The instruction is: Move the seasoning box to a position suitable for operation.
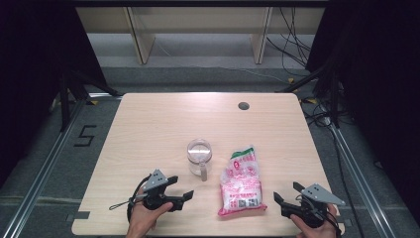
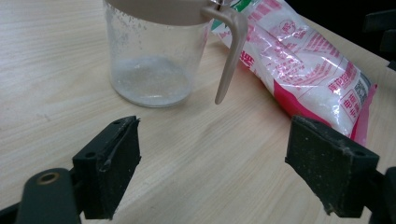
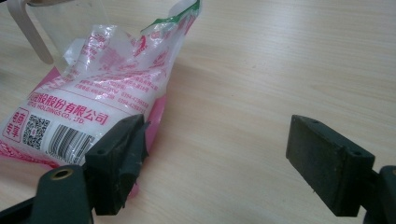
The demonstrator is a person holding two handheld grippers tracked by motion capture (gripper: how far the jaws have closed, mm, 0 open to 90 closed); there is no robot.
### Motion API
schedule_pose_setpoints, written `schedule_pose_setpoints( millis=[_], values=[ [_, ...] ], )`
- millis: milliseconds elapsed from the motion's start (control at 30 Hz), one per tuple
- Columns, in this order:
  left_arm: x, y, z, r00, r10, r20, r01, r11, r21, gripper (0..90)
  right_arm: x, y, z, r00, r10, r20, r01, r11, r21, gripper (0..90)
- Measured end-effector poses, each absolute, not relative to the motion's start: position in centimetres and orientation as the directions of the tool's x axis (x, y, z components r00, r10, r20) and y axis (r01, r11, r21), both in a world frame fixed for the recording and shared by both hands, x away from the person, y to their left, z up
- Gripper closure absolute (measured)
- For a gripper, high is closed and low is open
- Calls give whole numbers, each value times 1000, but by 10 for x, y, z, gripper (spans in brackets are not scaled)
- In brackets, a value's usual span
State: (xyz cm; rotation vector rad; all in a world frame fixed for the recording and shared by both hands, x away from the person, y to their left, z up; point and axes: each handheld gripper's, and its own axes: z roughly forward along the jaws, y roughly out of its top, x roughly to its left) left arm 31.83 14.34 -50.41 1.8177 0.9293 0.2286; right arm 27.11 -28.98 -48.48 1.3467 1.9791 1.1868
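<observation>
1. Jar (image 1: 199,157) of clear plastic stands upright on the desk (image 1: 148,129), ahead of the left hand-held gripper (image 1: 179,187) and a little to its right; a thin layer of white grains lies at its bottom, seen in the left gripper view (image 2: 152,77).
2. Its beige handle (image 2: 229,56) hangs down the side that faces the person, clear of the desk top at its tip.
3. Left hand-held gripper lies low over the desk near the front edge, its jaws released and spread wide with bare wood between them; it touches neither the jar nor the bag.
4. Left hand (image 1: 143,218) grips that tool from behind, and a black cable (image 1: 121,204) loops off to its left.
5. Bag (image 1: 241,182) of white grains, printed pink and red, lies flat on the desk just right of the jar, between the two tools; its torn top with a green edge (image 3: 180,14) points away from the person.
6. Right hand-held gripper (image 1: 287,194) sits near the front right corner of the desk, jaws released and wide apart.
7. In the right gripper view its left jaw stands just beside the bag's near corner, by the barcode (image 3: 70,139); whether it touches the film I cannot tell.
</observation>
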Motion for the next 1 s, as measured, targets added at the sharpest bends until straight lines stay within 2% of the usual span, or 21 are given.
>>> schedule_pose_setpoints(
  millis=[133,533,767,900,933,1000],
  values=[
    [319,140,-504,685,681,-257,488,-167,857,205,271,-292,-484,-442,893,89,481,152,863,213],
    [334,115,-500,718,643,-268,472,-165,866,273,270,-290,-483,-432,896,101,490,139,861,221],
    [342,99,-499,724,651,-229,442,-183,878,430,270,-289,-484,-431,896,105,493,136,859,222],
    [349,94,-500,724,654,-218,438,-192,878,500,271,-291,-484,-450,891,65,472,175,864,222],
    [350,93,-500,721,660,-214,435,-190,880,507,270,-288,-484,-433,897,92,497,152,854,222],
    [353,92,-499,721,660,-211,428,-185,884,543,271,-287,-485,-439,893,95,489,149,860,222]
  ],
)
